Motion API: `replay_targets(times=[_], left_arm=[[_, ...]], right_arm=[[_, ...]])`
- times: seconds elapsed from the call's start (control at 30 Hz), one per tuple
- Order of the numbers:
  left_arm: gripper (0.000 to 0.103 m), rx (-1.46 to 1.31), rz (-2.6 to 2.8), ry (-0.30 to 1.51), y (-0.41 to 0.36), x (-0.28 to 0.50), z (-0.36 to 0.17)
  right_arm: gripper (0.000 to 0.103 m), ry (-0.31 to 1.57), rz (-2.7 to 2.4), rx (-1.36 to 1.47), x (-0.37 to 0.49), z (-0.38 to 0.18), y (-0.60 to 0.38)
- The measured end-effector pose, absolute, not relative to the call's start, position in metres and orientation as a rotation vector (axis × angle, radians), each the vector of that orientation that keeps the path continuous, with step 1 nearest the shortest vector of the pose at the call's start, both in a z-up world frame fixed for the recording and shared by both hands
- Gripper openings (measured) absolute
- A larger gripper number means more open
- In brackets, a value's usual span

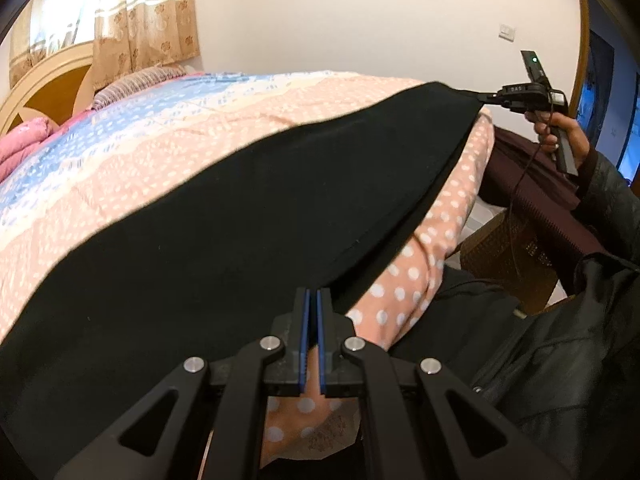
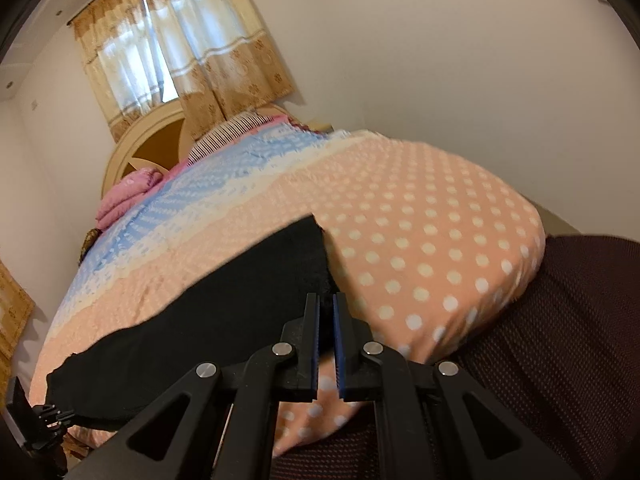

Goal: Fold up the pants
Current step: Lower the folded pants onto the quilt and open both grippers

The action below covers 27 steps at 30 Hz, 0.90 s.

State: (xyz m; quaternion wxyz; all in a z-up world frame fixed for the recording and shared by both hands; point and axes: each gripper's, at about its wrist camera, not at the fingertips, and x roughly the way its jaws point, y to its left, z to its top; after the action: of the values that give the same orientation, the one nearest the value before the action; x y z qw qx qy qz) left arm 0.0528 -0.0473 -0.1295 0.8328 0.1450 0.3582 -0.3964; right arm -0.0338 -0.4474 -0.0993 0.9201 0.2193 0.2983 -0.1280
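Black pants (image 1: 240, 208) stretched lengthwise along the bed (image 1: 132, 148) edge, left claw (image 1: 312, 300) and right claw (image 2: 326, 304) each pinching, probably, one end.

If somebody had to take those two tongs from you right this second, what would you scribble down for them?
Left tongs: shut on the near corner of the black pants.
Right tongs: shut on the other corner of the same edge; the right hand holds them up at the bed's edge.
Pants: stretched between both tongs, with the rest spread over the polka-dot bedspread.
Done: both corners gripped, the cloth pulled fairly flat.
Left: probably carry the held edge across to make the fold, release, then smooth. How many folds are already in I cannot tell.
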Motion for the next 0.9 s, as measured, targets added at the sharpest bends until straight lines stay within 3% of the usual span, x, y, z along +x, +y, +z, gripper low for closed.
replay_targets(times=[0.33, 0.47, 0.6, 0.67, 0.73, 0.9], left_arm=[[0.006, 0.289, -0.822, 0.779, -0.047, 0.055, -0.14], [0.016, 0.319, -0.809, 0.762, -0.041, 0.049, -0.136], [0.035, 0.306, -0.769, 0.73, -0.014, 0.044, -0.123], [0.053, 0.288, -0.732, 0.705, 0.002, 0.045, -0.116], [0.06, 0.245, -0.667, 0.673, 0.023, 0.051, -0.108], [0.06, 0.143, -0.58, 0.697, 0.042, 0.075, -0.115]], right_arm=[[0.007, 0.65, -0.273, 0.475, -0.031, -0.113, -0.454], [0.023, 0.608, -0.367, 0.443, -0.043, -0.097, -0.461], [0.027, 0.539, -0.41, 0.413, -0.058, -0.074, -0.455], [0.028, 0.53, -0.349, 0.392, -0.055, -0.067, -0.435], [0.029, 0.553, -0.249, 0.366, -0.041, -0.067, -0.407], [0.03, 0.67, 0.028, 0.222, 0.009, -0.088, -0.306]])
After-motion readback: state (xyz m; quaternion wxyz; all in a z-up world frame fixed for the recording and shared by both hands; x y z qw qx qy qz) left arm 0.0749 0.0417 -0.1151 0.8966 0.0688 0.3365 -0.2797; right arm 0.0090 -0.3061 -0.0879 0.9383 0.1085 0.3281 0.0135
